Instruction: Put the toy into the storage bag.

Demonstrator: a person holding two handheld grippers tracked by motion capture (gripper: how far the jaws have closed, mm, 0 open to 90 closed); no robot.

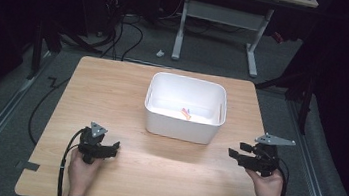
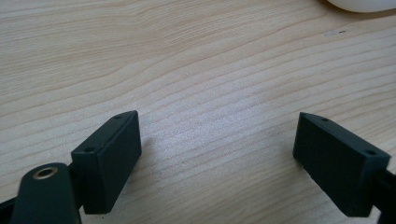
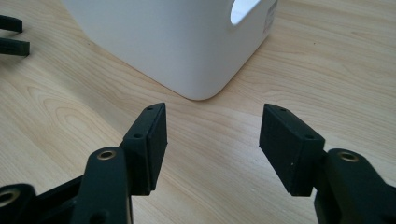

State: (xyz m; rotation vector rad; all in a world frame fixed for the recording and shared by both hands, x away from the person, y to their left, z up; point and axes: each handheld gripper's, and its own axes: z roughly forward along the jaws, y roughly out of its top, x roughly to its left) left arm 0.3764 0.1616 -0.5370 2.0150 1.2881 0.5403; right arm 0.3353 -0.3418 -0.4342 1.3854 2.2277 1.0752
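A white plastic bin (image 1: 185, 107) stands on the wooden table (image 1: 113, 90), with a small orange and pink item (image 1: 186, 113) lying inside it. My left gripper (image 1: 115, 146) rests near the table's front left, held by a hand; in the left gripper view its jaws (image 2: 217, 149) stand wide apart over bare wood, so it is open and holds nothing. My right gripper (image 1: 235, 150) sits at the front right, pointing toward the bin. In the right gripper view it (image 3: 212, 140) is open with nothing between the jaws, facing the bin's corner (image 3: 177, 42).
The bin has a handle cut-out (image 3: 243, 9) in its side. The other gripper's jaw tips (image 3: 11, 39) show far off in the right gripper view. Desk legs (image 1: 253, 52) and cables (image 1: 120, 31) lie on the floor beyond the table.
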